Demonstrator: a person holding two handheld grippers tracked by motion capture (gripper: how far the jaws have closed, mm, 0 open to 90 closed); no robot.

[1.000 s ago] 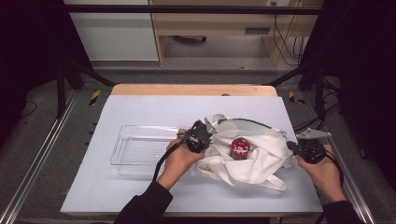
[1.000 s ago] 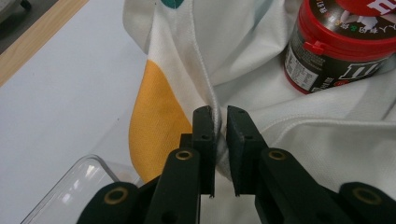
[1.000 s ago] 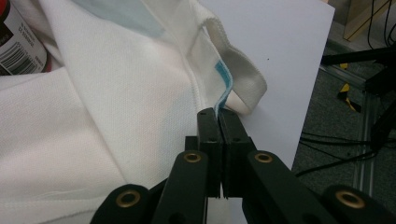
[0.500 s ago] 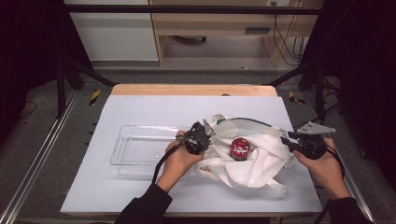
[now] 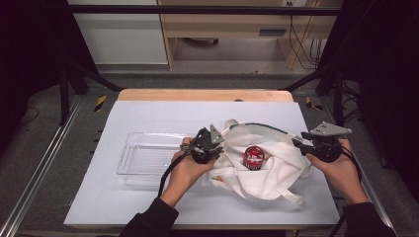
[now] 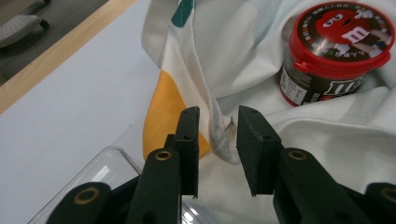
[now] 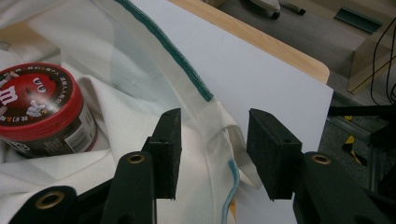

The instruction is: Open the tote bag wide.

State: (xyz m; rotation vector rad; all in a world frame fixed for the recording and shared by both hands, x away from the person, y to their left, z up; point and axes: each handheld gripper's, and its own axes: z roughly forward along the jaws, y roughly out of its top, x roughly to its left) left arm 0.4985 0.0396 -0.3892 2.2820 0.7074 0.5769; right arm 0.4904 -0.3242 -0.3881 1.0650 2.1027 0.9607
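A white cloth bag [image 5: 276, 168] lies crumpled on the table's right half, with a red-lidded candy tub [image 5: 253, 157] standing in its folds. My left gripper [image 5: 217, 147] is at the bag's left edge. In the left gripper view it [image 6: 215, 114] is open, and the bag's hem [image 6: 219, 135] hangs between the jaws, with the tub [image 6: 336, 51] beyond. My right gripper [image 5: 299, 144] is at the bag's right edge. Its own view shows it [image 7: 215, 121] open around a folded corner with green trim [image 7: 187, 70], the tub [image 7: 42, 112] to its left.
A clear plastic tray [image 5: 148, 158] sits empty just left of my left hand. The white mat [image 5: 197, 118] ends at a wooden strip [image 5: 202, 95] at the far side. Dark frame posts [image 5: 336, 84] stand off the table's right corner.
My right gripper has lifted slightly and shifted in toward the bag's right edge. The left gripper, bag and tub have stayed put.
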